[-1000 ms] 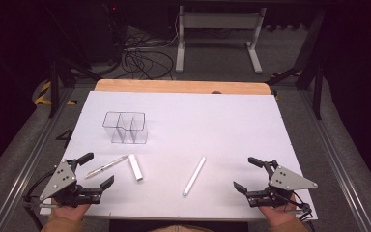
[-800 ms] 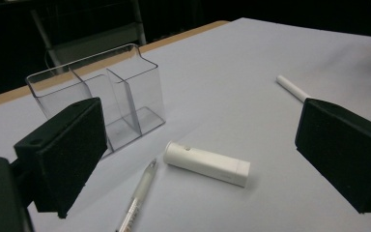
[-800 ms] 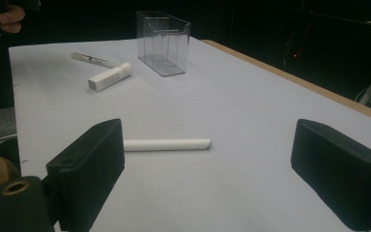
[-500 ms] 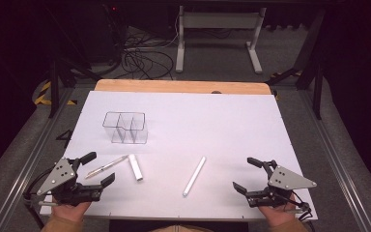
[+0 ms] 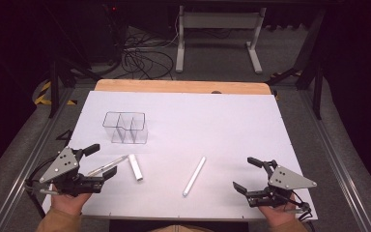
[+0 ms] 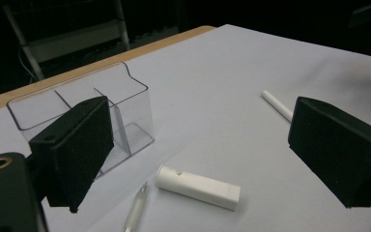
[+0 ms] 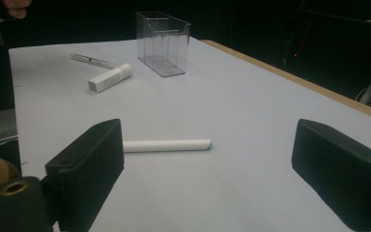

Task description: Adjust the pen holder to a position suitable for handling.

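A clear plastic organizer (image 5: 125, 126) with several compartments stands on the white table sheet (image 5: 212, 121). In front of it lie a clear pen (image 5: 107, 165), a short white tube (image 5: 135, 167) and a long white stick (image 5: 194, 175). My left gripper (image 5: 101, 162) hovers open at the front left, over the pen's near end. Its jaws have just been closing slightly, with nothing pressed between them. In the left gripper view the tube (image 6: 198, 186) and pen (image 6: 135, 210) lie beyond the wide jaws. My right gripper (image 5: 246, 175) is open at the front right, apart from the stick (image 7: 166, 144).
The wooden table edge (image 5: 183, 86) runs along the back. Beyond it are a metal stand (image 5: 217, 34) and cables (image 5: 140, 58) on the floor. Rails (image 5: 338, 159) flank the table sides.
The left gripper has risen a little and shifted slightly toward the pen. The right gripper and all objects have stayed put.
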`<state>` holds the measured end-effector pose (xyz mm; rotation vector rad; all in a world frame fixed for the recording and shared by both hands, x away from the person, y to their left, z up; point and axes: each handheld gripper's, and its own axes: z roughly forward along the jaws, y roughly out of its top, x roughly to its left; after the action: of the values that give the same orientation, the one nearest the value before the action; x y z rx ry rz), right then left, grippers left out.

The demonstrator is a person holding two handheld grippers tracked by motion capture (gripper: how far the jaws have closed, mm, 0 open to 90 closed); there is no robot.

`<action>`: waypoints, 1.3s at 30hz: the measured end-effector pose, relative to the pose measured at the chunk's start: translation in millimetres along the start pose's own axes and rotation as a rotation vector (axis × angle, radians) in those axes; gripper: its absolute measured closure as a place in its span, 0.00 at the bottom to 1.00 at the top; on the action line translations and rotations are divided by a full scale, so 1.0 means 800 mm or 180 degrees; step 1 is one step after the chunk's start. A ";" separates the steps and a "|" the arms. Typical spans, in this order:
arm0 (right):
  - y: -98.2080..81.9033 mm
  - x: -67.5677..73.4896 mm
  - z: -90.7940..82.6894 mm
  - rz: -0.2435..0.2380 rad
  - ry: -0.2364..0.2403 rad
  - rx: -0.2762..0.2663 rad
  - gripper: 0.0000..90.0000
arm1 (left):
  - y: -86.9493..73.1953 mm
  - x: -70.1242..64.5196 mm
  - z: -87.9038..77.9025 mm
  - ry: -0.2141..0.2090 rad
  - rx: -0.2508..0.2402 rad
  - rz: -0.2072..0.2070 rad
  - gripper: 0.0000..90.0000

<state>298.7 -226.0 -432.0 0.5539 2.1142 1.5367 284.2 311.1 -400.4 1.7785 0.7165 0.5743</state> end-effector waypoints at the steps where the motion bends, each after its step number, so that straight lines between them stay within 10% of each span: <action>1: 0.000 0.000 0.000 0.0000 0.0000 0.0000 0.13 | 0.001 0.001 0.001 -0.0007 0.0010 -0.0012 0.11; 23: -0.002 0.001 0.002 0.0007 0.0036 0.0025 0.13 | 0.025 0.019 0.026 -0.0114 0.0065 0.0113 0.11; 39: -0.002 0.003 0.003 -0.0013 0.0073 0.0028 0.12 | 0.051 0.047 0.042 -0.0229 0.0617 0.0415 0.24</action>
<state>298.3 -223.1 -434.8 0.5373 2.1388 1.5393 341.4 306.3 -369.9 2.0271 0.6267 0.5392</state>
